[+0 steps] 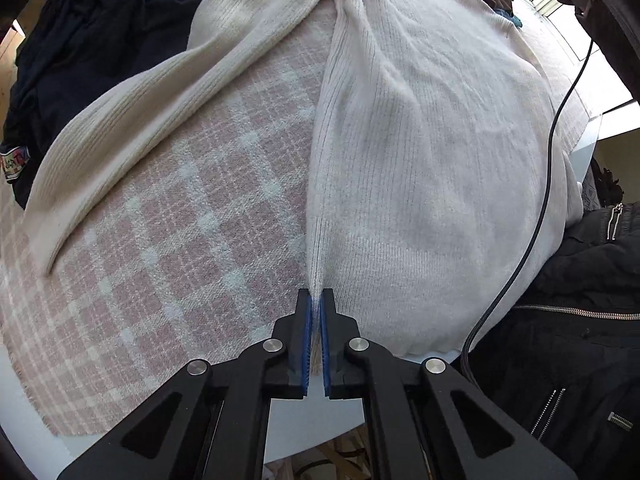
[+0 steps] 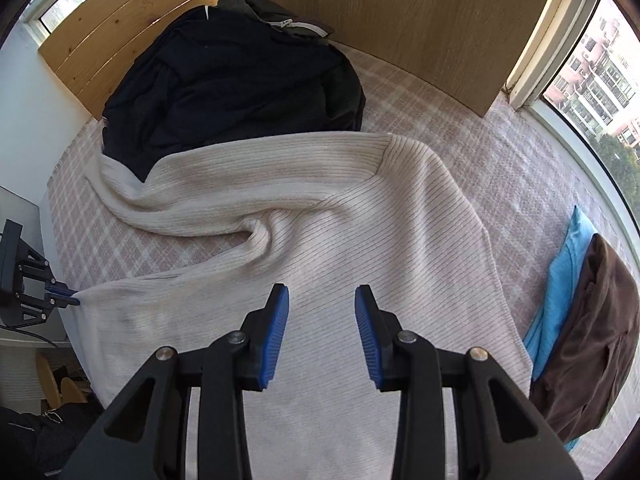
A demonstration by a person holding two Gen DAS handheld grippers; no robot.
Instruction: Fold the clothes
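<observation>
The cream ribbed knit sweater (image 1: 420, 152) fills the left wrist view, spread over a pink-and-white checked woven blanket (image 1: 180, 240); the left gripper (image 1: 316, 300) sits at six o'clock with its blue pads pressed together on a thin fold of the sweater's edge — a pinch, not a bare closing; from that pinch the edge runs straight up toward twelve o'clock, while one long sleeve (image 1: 140, 120) trails off toward nine; a heap of dark navy clothes (image 1: 92, 20) lies at ten o'clock and a black zipped jacket (image 1: 568, 320) at four.

In the right wrist view the sweater (image 2: 340, 220) lies across the middle, its body reaching from the jaws up toward one o'clock and the sleeve bending away toward ten; the right gripper (image 2: 322, 300) hovers just above the body with its jaws spread and nothing between them; the left gripper (image 2: 60, 298) shows at nine o'clock, clamped on the hem corner; folded blue and brown garments (image 2: 580, 312) sit at three o'clock.

Judging from this, the right hand is nearer the free hem — it likely needs the opposite corner, toward four o'clock.
</observation>
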